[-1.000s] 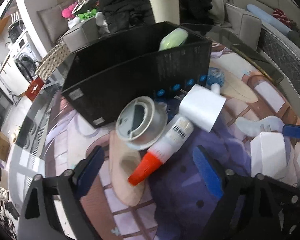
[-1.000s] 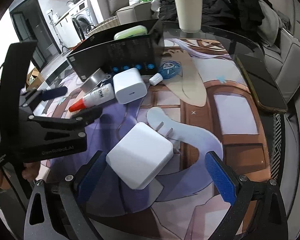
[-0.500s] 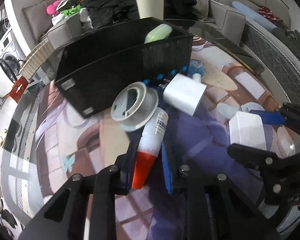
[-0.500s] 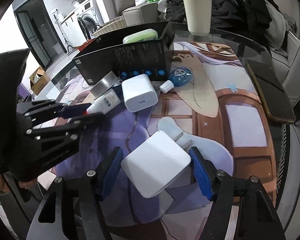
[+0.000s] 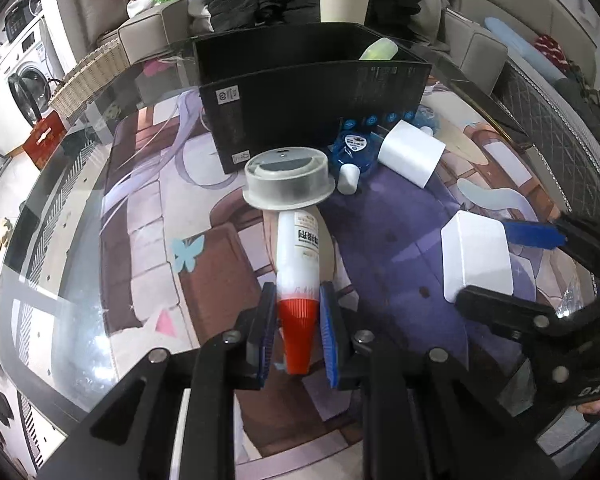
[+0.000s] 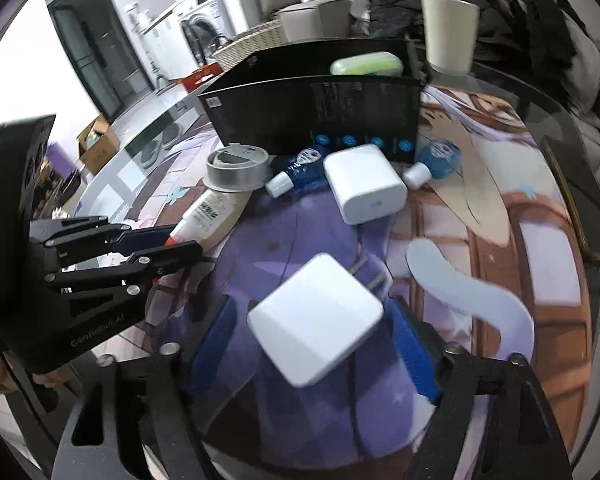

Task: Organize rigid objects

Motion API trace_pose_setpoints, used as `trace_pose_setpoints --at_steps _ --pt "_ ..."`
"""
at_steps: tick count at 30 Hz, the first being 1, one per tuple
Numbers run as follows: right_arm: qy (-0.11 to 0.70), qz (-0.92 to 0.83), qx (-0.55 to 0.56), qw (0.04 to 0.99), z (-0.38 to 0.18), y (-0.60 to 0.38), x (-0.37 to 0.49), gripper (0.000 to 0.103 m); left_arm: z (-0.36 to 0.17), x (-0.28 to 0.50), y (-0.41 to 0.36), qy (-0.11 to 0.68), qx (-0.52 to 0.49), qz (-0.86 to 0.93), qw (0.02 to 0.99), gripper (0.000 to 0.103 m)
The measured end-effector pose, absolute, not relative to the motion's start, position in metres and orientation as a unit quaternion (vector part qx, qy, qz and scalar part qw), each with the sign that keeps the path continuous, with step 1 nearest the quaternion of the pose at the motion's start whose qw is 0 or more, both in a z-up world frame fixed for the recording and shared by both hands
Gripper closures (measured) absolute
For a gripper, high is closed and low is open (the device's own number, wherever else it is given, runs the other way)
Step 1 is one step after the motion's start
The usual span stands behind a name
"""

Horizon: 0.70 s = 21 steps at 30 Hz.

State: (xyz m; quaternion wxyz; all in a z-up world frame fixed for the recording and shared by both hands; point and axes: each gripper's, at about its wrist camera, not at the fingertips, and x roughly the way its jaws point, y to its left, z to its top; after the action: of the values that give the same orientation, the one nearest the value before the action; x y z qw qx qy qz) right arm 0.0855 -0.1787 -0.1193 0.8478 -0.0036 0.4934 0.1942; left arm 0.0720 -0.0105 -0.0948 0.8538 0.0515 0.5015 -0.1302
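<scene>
My left gripper (image 5: 296,320) is shut on the glue bottle (image 5: 298,256), a white tube with an orange cap, gripped at the cap; it also shows in the right wrist view (image 6: 208,212). My right gripper (image 6: 316,332) is shut on a white plug charger (image 6: 314,318), also seen in the left wrist view (image 5: 476,258). A second white charger (image 6: 364,188), a grey round lid (image 5: 288,182) and blue correction tapes (image 6: 300,164) lie before the black box (image 5: 320,92), which holds a green case (image 6: 366,64).
A beige cup (image 6: 448,32) stands behind the box. A dark phone (image 6: 572,208) lies at the right edge of the glass table (image 5: 60,208). Sofa, dark clothes and a wicker basket (image 5: 88,76) lie beyond.
Both grippers closed from open: the left on the glue bottle's cap, the right on the plug charger. The bottle now points straight away from the left gripper.
</scene>
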Motion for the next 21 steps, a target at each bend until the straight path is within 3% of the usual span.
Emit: trace_pose_setpoints --at_steps 11,13,15,21 --pt "0.505 0.197 0.018 0.840 -0.121 -0.175 0.092 0.021 -0.095 0.073 -0.019 0.498 0.063 -0.137 0.854 0.084" --pt "0.493 0.197 -0.013 0.847 -0.121 -0.166 0.095 0.036 -0.095 0.072 -0.016 0.497 0.063 -0.137 0.855 0.083" --pt "0.479 0.210 -0.044 0.851 -0.122 -0.157 0.097 0.042 -0.095 0.073 -0.013 0.497 0.059 -0.137 0.855 0.083" --pt "0.464 0.237 -0.088 0.849 -0.124 -0.144 0.095 0.047 -0.095 0.074 -0.011 0.500 0.054 -0.136 0.853 0.083"
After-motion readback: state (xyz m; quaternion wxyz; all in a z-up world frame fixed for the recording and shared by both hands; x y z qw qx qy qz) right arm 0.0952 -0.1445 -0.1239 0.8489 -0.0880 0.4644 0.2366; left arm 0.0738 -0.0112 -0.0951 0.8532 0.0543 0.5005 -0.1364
